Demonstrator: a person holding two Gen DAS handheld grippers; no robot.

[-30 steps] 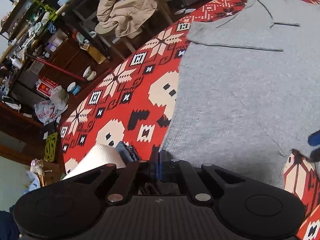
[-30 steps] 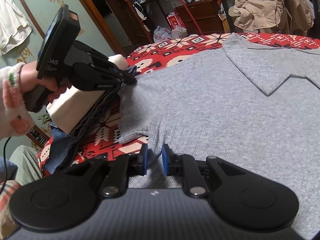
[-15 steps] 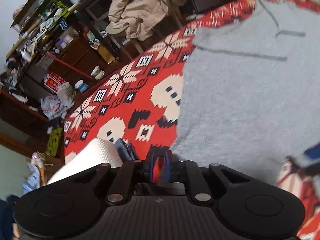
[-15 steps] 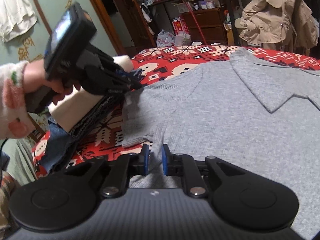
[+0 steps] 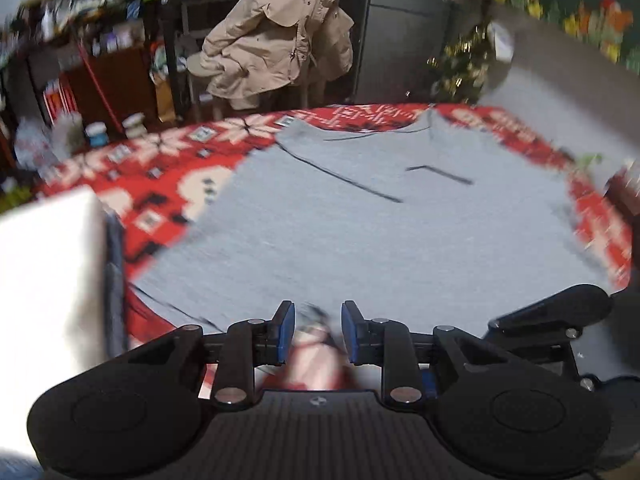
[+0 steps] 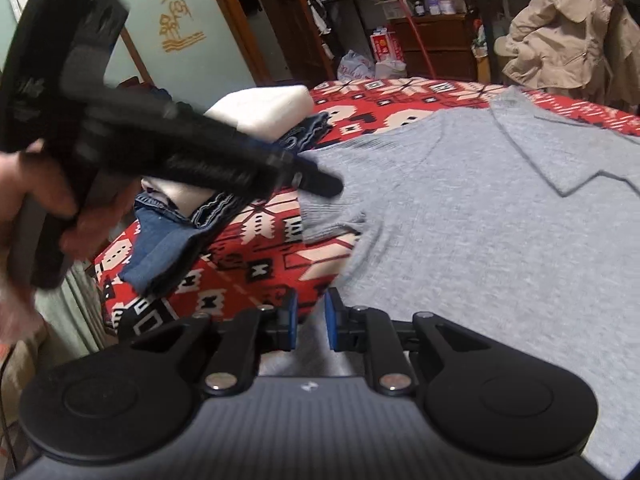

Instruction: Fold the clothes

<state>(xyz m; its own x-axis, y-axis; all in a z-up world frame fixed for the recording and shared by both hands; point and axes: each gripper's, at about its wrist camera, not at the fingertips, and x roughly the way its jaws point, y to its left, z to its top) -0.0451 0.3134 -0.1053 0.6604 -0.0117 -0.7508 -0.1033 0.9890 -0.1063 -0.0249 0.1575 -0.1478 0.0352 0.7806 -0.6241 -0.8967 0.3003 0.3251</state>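
1. A grey shirt (image 6: 500,240) lies flat on a red patterned blanket (image 6: 256,264), its collar at the far end.
2. The left gripper (image 5: 316,330) has let go of the shirt. Its jaws have just been opening, and only blurry blanket shows in the gap, no cloth.
3. In the right wrist view, a hand (image 6: 36,200) holds the left gripper (image 6: 320,182) just above the shirt's short sleeve (image 6: 332,216).
4. The right gripper (image 6: 310,322) sits at the shirt's near edge. Its jaws are a little way apart. Grey cloth shows between them, but I cannot tell if they pinch it.
5. Folded blue jeans (image 6: 168,248) and a white folded thing (image 6: 260,108) lie beside the shirt.
6. A tan coat (image 5: 276,32) hangs over a chair (image 5: 200,76) behind.
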